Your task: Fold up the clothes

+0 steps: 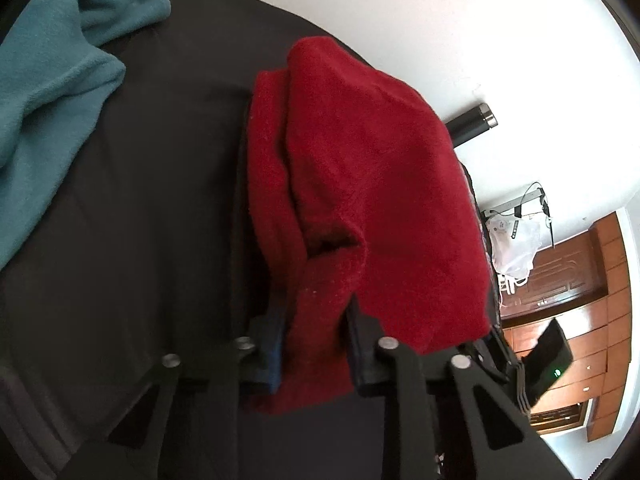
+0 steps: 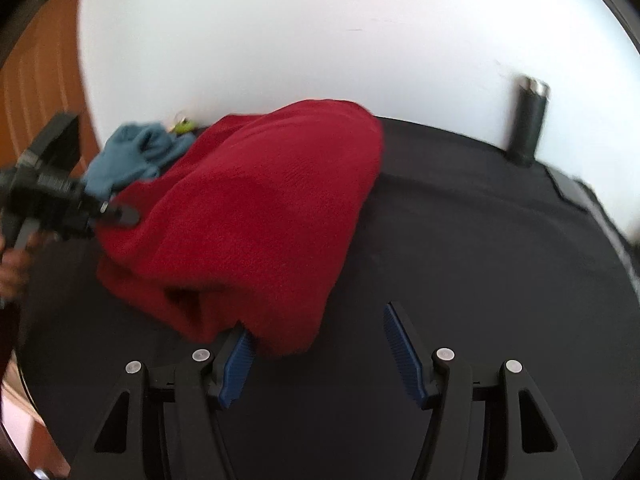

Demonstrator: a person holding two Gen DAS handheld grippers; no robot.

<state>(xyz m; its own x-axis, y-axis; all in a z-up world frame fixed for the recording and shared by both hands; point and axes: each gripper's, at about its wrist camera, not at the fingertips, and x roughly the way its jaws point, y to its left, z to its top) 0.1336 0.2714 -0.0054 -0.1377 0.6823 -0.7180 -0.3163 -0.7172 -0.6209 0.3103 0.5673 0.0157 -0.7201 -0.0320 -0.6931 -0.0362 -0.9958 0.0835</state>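
Observation:
A red fleece garment (image 1: 360, 184) lies bunched and partly folded on the black table cover (image 1: 152, 184). My left gripper (image 1: 316, 320) is shut on its near edge, with red cloth pinched between the two fingers. In the right wrist view the same red garment (image 2: 256, 220) lies ahead to the left, and the left gripper (image 2: 116, 212) grips its far left side. My right gripper (image 2: 320, 340) is open; its left finger (image 2: 236, 364) touches the garment's near edge and nothing sits between the pads.
A teal fleece garment (image 1: 52, 72) lies crumpled at the table's far left, also seen in the right wrist view (image 2: 132, 156). A dark bottle (image 2: 528, 124) stands at the table's back edge by the white wall. A white plastic bag (image 1: 512, 240) and wooden cabinets (image 1: 580, 320) are beyond the table.

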